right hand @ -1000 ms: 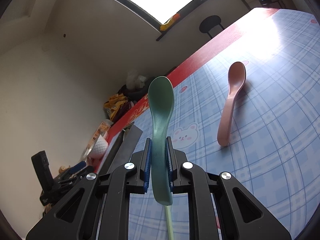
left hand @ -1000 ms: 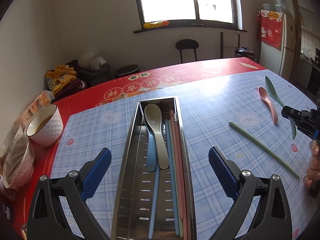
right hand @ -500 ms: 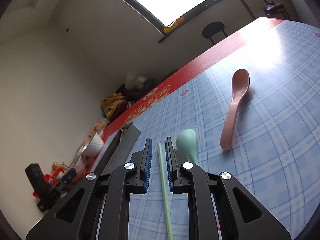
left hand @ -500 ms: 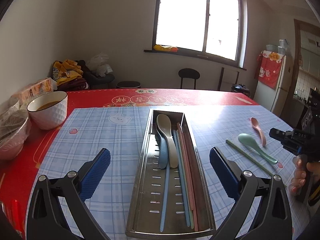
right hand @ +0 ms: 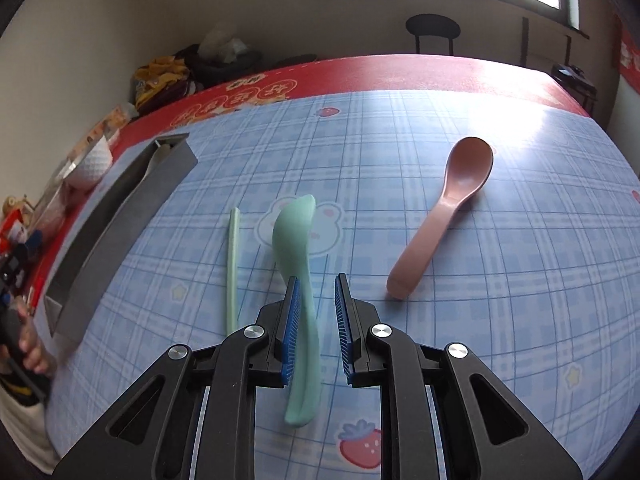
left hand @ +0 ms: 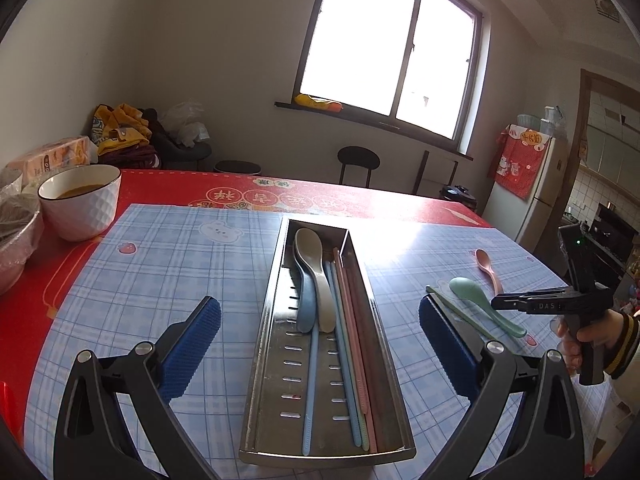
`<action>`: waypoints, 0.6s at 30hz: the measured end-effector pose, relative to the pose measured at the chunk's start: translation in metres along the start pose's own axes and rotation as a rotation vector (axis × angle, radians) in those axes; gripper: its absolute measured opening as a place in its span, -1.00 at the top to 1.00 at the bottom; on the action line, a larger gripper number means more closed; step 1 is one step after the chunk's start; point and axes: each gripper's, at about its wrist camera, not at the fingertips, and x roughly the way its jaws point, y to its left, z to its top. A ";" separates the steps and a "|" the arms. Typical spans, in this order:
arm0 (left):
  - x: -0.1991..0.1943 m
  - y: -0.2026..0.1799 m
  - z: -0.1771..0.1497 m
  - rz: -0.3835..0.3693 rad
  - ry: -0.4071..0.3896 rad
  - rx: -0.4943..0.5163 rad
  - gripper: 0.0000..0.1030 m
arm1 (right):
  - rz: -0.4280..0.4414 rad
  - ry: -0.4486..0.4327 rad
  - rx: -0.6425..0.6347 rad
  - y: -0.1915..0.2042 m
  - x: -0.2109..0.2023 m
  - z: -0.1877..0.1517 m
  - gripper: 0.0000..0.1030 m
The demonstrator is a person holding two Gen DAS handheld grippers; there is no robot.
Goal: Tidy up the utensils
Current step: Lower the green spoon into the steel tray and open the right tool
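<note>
between the right gripper (right hand: 317, 312) jaws — green spoon (right hand: 298, 264), loose.

light: blown-out window (left hand: 384, 52) | glare: tablecloth (right hand: 532, 120) | edges: fisheye-bent, dark | focus: sharp

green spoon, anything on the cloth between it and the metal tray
Only the green chopstick lies between the green spoon and the metal tray; otherwise bare cloth. The right hand-held gripper straddles the spoon's handle.

My pads (right hand: 293, 322) are blue. Below centre lies a mint-green spoon (right hand: 298, 240), a pink spoon (right hand: 448, 208) right of it, on the blue plaid cloth (right hand: 400, 152) with strawberries; red table (right hand: 400, 72) beyond.
</note>
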 end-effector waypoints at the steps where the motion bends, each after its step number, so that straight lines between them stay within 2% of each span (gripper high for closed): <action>1: -0.001 0.000 0.000 -0.001 -0.005 0.000 -0.88 | -0.012 0.012 -0.025 0.005 0.003 -0.001 0.62; 8: -0.005 -0.003 0.001 -0.012 -0.010 0.004 -0.88 | -0.079 0.047 -0.068 0.016 0.015 0.003 0.61; 18: -0.007 -0.001 0.001 -0.005 -0.015 -0.009 -0.88 | -0.101 0.055 -0.062 0.022 0.020 0.012 0.65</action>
